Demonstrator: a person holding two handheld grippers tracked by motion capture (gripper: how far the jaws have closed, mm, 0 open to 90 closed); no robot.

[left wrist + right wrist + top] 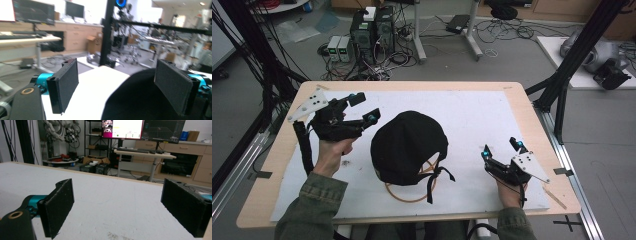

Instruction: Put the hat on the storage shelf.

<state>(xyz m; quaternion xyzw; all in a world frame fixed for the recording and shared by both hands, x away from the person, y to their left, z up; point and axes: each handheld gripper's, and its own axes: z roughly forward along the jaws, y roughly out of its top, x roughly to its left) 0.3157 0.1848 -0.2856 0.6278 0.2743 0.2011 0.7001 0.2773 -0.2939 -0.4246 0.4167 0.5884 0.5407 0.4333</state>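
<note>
A black cap (408, 146) lies in the middle of the white board (472, 120), with its straps hanging over a thin wooden hoop (409, 199) under its near edge. My left gripper (364, 107) is held just left of the cap, jaws open and apart from the fabric. In the left gripper view the cap (140, 100) bulges up low between the open jaws of that gripper (116, 85) without touching either pad. My right gripper (502, 148) rests on the board to the right of the cap, open, and in the right gripper view its jaws (117, 205) frame bare board.
The board sits on a wooden table (517, 90) with narrow margins. Black frame posts (579, 47) stand off the right corner and a bundle of cables (259, 65) off the left. Computer towers (372, 30) sit on the floor behind.
</note>
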